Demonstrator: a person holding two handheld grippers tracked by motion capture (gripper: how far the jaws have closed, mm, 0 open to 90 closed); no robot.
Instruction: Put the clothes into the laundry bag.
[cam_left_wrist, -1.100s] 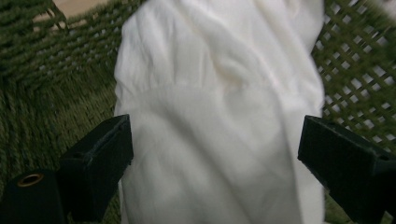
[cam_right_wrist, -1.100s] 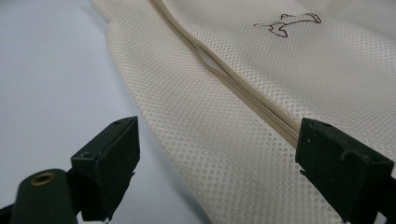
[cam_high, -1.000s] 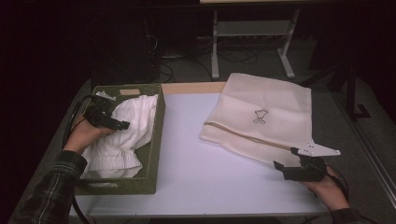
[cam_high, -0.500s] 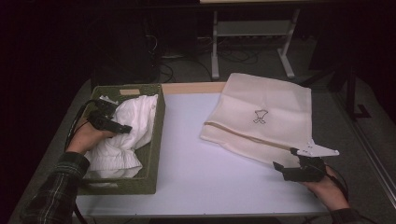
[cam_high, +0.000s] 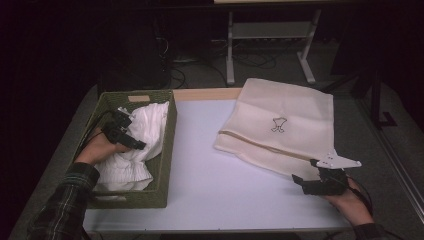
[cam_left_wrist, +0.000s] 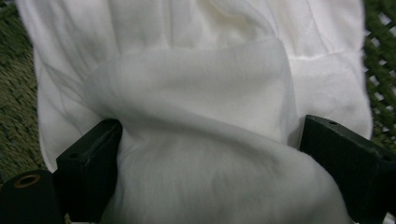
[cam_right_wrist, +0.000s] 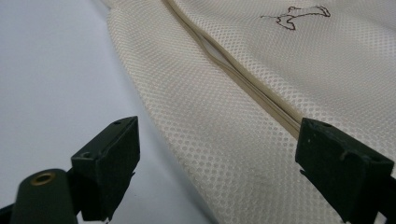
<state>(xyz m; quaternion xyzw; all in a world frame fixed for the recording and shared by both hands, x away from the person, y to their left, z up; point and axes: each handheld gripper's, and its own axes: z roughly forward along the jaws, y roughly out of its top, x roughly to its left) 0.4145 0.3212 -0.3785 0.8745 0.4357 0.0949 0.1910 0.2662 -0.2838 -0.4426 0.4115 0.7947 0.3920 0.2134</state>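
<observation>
One cream mesh laundry bag with a zip (cam_high: 285, 127) lies flat toward three o'clock on the white desk (cam_high: 200, 170), and its single marking is a small dark embroidered emblem (cam_high: 278, 125); no lettering on it can be read. A pale blank-looking label (cam_high: 139, 98) sits on the twelve o'clock rim of the one green woven basket (cam_high: 167, 150) at nine o'clock, too small to make out any writing. Inside that basket lies one crumpled white cotton garment (cam_high: 145, 135). The left gripper (cam_left_wrist: 205, 154) has its jaws spread, with a thick fold of that garment bunched between them. The right gripper (cam_right_wrist: 217, 158) rests at five o'clock, jaws wide apart, straddling the near edge of the bag without clamping it.
</observation>
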